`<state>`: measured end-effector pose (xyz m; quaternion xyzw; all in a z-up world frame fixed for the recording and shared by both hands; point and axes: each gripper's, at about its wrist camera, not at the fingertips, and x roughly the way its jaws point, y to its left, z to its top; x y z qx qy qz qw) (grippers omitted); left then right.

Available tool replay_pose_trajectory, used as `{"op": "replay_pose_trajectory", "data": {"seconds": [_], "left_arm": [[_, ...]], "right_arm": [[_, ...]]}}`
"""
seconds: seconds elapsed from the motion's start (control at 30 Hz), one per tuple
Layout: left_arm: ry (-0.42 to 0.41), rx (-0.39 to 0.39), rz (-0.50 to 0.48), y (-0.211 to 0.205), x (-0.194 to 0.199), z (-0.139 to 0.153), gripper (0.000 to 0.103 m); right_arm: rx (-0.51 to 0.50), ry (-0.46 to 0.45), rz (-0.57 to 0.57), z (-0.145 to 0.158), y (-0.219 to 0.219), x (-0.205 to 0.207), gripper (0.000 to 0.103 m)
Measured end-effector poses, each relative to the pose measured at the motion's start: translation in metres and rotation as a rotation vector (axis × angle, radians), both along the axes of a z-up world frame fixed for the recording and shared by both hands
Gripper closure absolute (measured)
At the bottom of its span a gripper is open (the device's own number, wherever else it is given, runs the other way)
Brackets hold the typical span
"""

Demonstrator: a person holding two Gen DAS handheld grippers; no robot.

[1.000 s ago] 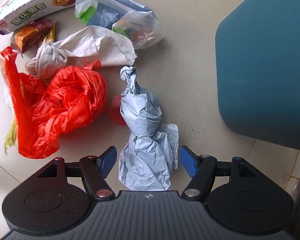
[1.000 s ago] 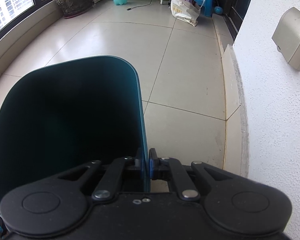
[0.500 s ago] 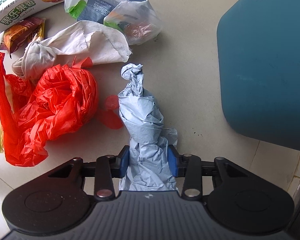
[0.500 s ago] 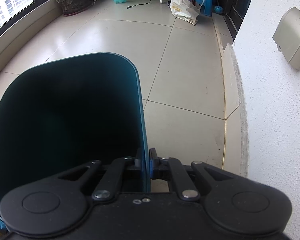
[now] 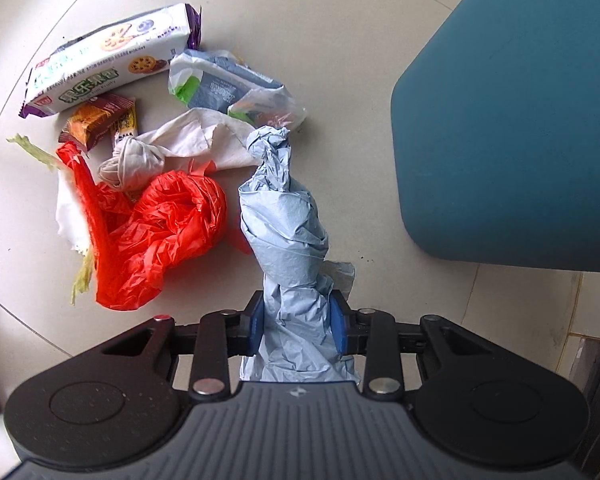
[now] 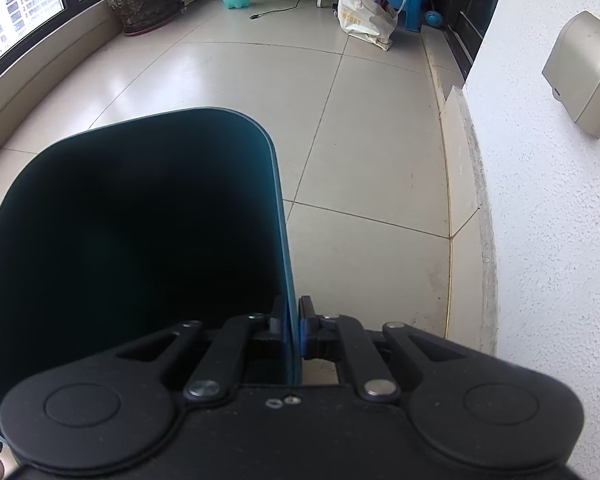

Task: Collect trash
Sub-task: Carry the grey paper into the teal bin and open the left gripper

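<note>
Since a second ago the left tool [image 5: 298, 330] has drawn its blue pads in from wide apart, and they have just been closing onto the lower end of the crumpled pale blue-grey plastic bag [image 5: 286, 236]; the floor litter now looks farther off, so the tool has risen with the bag.

From the left wrist, the pads press both sides of the bag's bunched lower part, and its twisted, knotted top points away from the tool, toward the litter. On the beige tiled floor [image 5: 340, 60] to the left lie a crumpled red plastic bag [image 5: 156, 232], a knotted off-white cloth or tissue wad [image 5: 172, 152], a small brown snack wrapper [image 5: 100, 120], a white biscuit packet with purple ends [image 5: 108, 64] and a clear bag with green-and-grey print [image 5: 228, 88]. A teal plastic bin [image 5: 516, 120] fills the right side, apart from the held bag.

From the right wrist, the right tool [image 6: 294, 330] is clamped on the thin rim of the same teal plastic bin [image 6: 276, 184], one pad inside and one outside. The bin's dark interior opens to the left. White textured wall [image 6: 548, 240] stands at right.
</note>
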<state>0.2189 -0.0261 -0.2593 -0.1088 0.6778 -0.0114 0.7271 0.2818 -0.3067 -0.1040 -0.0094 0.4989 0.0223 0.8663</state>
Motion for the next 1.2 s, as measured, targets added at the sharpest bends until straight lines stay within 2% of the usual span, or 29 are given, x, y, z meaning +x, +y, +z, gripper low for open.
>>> {"op": "replay_pose_trajectory", "data": {"seconds": [0.17,0.37,0.67,0.87,1.03,1.2], "left_arm": [[-0.048,-0.017,0.003,-0.006,-0.007,0.044,0.071],[-0.172,0.01,-0.074,-0.016,-0.016,0.105,0.071],[-0.293,0.042,-0.127,-0.039,-0.009,0.191,0.071],[-0.368,-0.009,-0.225,-0.07,0.002,0.239,0.071],[-0.382,-0.021,-0.285,-0.107,0.02,0.259,0.071],[-0.361,-0.02,-0.307,-0.139,0.043,0.246,0.071]], "right_arm": [[0.018,0.004,-0.011,0.001,-0.006,0.002,0.098],[0.018,0.008,-0.018,0.0,-0.009,0.004,0.098],[0.039,0.014,-0.027,0.0,-0.016,0.008,0.099],[0.051,0.01,-0.025,0.001,-0.02,0.007,0.099],[0.062,0.008,-0.022,-0.001,-0.025,0.006,0.099],[0.072,0.008,-0.01,-0.001,-0.029,0.005,0.099]]}}
